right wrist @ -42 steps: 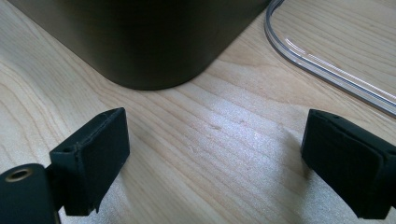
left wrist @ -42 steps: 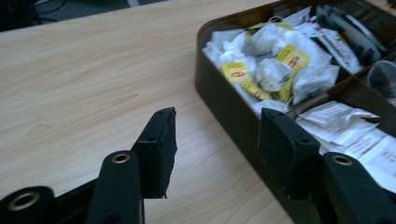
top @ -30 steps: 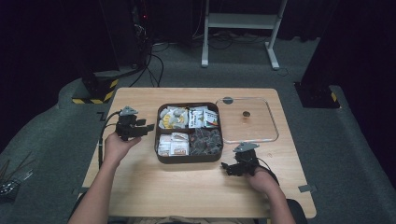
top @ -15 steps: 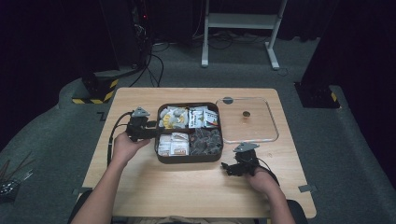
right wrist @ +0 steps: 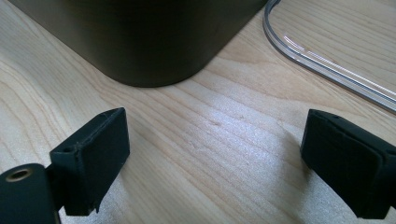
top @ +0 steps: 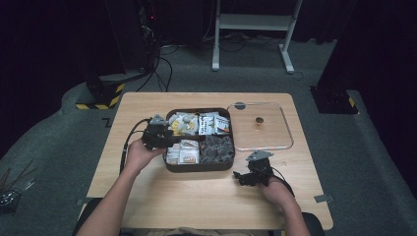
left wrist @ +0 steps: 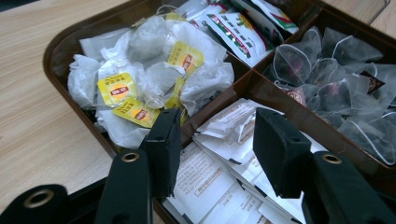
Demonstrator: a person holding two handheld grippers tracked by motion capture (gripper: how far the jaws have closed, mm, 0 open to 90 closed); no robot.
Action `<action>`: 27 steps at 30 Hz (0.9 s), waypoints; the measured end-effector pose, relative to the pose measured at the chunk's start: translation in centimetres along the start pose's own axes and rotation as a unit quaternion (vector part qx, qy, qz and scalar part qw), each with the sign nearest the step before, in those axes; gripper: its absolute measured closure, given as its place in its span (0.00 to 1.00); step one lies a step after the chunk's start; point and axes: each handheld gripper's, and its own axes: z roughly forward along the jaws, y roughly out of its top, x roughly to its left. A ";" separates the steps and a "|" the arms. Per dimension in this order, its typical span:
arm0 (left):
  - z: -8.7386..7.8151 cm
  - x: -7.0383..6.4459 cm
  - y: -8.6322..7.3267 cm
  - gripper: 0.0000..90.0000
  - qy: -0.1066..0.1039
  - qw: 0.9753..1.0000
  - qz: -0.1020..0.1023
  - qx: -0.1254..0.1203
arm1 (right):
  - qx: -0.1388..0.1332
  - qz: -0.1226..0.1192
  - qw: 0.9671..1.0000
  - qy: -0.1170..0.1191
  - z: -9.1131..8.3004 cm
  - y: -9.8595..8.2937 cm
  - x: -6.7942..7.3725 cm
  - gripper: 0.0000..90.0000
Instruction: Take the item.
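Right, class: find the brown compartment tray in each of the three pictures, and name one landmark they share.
High view: the brown tray sits mid-table, between the two grippers.
Left gripper view: the tray spreads beyond the open jaws, its dividers and tea bags close up.
Right gripper view: the tray's rounded corner is at top left.
Shared landmark: the tray's dark wall; the clear lid beside it also links the high and right gripper views.

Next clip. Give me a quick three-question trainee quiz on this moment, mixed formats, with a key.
1. True or false: the left gripper is shut on a tea bag.
2. How many compartments does the brown tray have?
3. The clear lid lies: A) on the tray, B) on the table beside the tray, C) in the right gripper.

Key: 1. False; its fingers stand open over the white sachets. 2. Four. 3. B.
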 end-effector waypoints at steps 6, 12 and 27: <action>0.8 -0.3 0.2 0.60 -0.007 1.000 0.008 0.014 | 0.000 0.003 1.000 -0.002 -0.1 -0.1 0.1 0.09; 1.9 -0.6 0.3 0.62 -0.012 0.999 0.019 0.035 | 0.000 0.005 1.000 -0.005 -0.2 -0.2 0.2 0.09; 3.5 -0.9 0.2 0.69 0.001 0.997 0.045 0.063 | 0.000 0.008 1.000 -0.008 -0.3 -0.3 0.3 0.09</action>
